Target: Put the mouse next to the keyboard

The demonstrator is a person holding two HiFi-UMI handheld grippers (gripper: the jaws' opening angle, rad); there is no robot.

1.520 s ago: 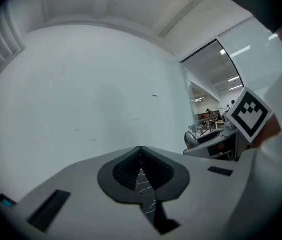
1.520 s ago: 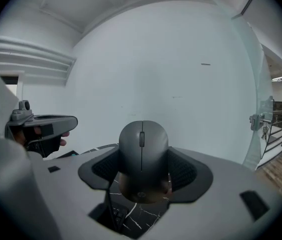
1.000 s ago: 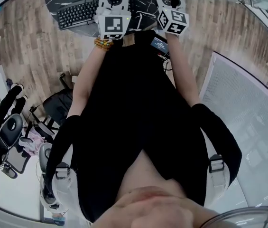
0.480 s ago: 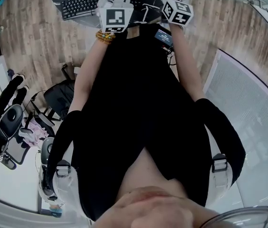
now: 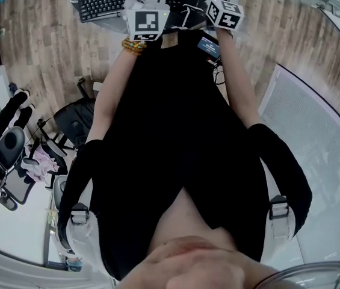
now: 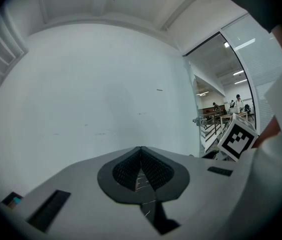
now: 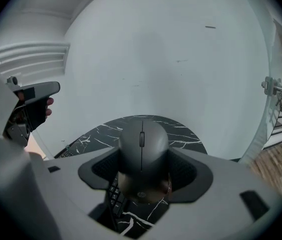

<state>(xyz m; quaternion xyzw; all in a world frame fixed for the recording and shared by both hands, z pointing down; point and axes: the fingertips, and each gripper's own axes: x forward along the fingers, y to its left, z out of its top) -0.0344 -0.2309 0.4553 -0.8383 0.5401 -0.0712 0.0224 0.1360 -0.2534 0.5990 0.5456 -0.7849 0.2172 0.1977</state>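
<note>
**Right gripper view: mouse clamped and held above the table**

The right gripper (image 7: pixel 143 160) has its jaws closed on the flanks of the grey mouse (image 7: pixel 143 143), which hangs clear of the black marbled table (image 7: pixel 183 134); keys of the keyboard (image 7: pixel 113 198) show directly beneath it. By my reading the mouse should shift sideways onto bare tabletop just beside the keyboard's end, come down level, and be let go only once its base rests; opening sooner risks dropping it onto the keys. The left gripper (image 6: pixel 141 171) has its jaws pressed together with nothing between them; it points at a white wall, idle. From the head view, an office chair (image 5: pixel 73 131) on the wood floor stands well apart and blocks nothing; the person's torso hides much of the table.
</note>
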